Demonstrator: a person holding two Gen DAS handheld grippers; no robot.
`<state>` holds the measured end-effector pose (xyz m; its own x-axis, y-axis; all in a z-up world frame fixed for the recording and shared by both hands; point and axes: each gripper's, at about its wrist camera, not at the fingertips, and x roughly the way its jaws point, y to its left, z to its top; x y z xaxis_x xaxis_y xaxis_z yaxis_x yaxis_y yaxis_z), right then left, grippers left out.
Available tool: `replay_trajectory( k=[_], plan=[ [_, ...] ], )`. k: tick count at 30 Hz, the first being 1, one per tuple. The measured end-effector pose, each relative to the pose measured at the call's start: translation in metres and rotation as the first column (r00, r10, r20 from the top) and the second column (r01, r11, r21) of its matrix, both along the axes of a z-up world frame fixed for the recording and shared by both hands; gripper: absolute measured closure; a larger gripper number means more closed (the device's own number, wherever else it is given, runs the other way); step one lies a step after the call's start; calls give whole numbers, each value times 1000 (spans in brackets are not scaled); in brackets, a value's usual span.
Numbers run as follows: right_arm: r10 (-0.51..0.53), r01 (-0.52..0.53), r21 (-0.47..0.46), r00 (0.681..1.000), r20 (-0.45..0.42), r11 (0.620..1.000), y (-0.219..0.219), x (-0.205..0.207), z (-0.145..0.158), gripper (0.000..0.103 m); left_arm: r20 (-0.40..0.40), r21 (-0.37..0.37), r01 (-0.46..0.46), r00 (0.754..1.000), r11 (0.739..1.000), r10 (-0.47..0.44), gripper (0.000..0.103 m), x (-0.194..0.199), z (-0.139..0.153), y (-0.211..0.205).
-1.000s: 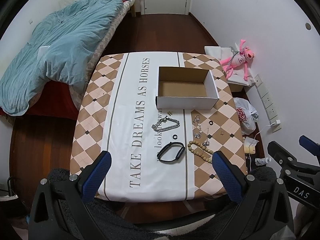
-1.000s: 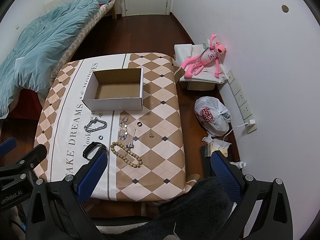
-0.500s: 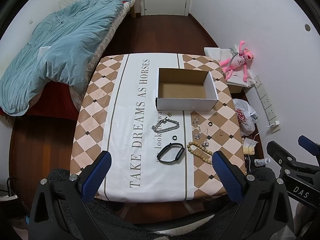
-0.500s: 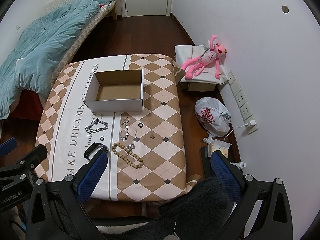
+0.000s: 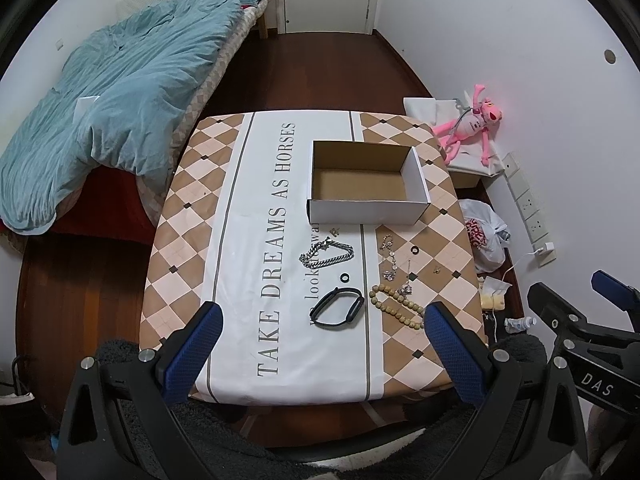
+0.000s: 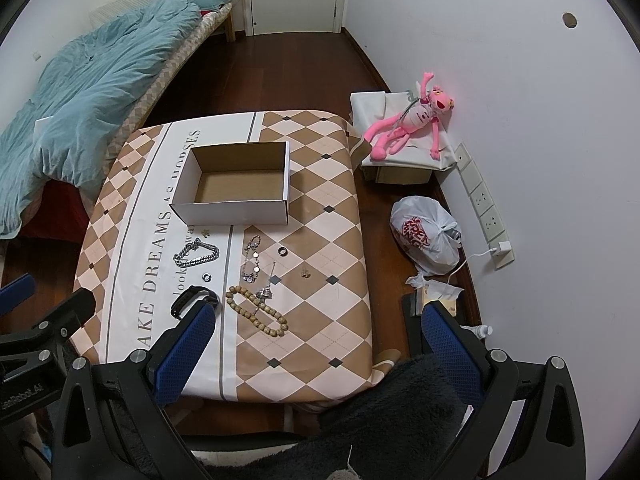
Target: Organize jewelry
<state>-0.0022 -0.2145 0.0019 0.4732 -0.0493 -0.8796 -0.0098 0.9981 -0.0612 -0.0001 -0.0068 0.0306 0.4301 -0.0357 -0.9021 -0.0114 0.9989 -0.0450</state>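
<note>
Your left claw (image 5: pixel 322 350) hangs above the near edge of the surface (image 5: pixel 240 240), its blue fingers (image 5: pixel 196 348) spread wide apart and holding nothing; your right claw (image 6: pixel 316 346) sits likewise at the near edge, further to the right, fingers (image 6: pixel 182 352) wide apart and empty. The jewelry lies on the cloth beyond both claws, between them and the open cardboard box (image 5: pixel 366 212), which stands toward the far side with only its brown floor showing; in the left view the black band (image 5: pixel 338 312) is nearest, just ahead of the gap between your left fingers; the string of wooden beads (image 5: pixel 396 306) lies just beside it to the right, running close to your right-hand left-claw finger; the silver chain bracelet (image 5: pixel 327 255) lies further off, near the front wall of the box; a small black ring (image 5: pixel 344 278) sits between the chain and the band. In the right view the beads (image 6: pixel 256 311) lie just ahead of the left finger, the band (image 6: pixel 192 298) partly hidden behind that finger's tip; a thin bracelet with discs (image 6: pixel 252 258) and a dark ring (image 6: pixel 283 251) lie beyond the beads; a tiny pair of earrings (image 6: pixel 306 273) lies well apart to the right; a small charm (image 6: pixel 206 233) rests just beside the box front.
</note>
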Motion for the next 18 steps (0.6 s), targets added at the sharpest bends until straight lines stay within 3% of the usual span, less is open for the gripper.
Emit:
replay_trajectory(
  k=[18],
  plan=[
    [0, 0, 1, 1000, 10, 1000, -1, -2, 4, 0, 9, -10, 6, 1000, 1000, -6, 0, -2, 3, -2]
  ],
)
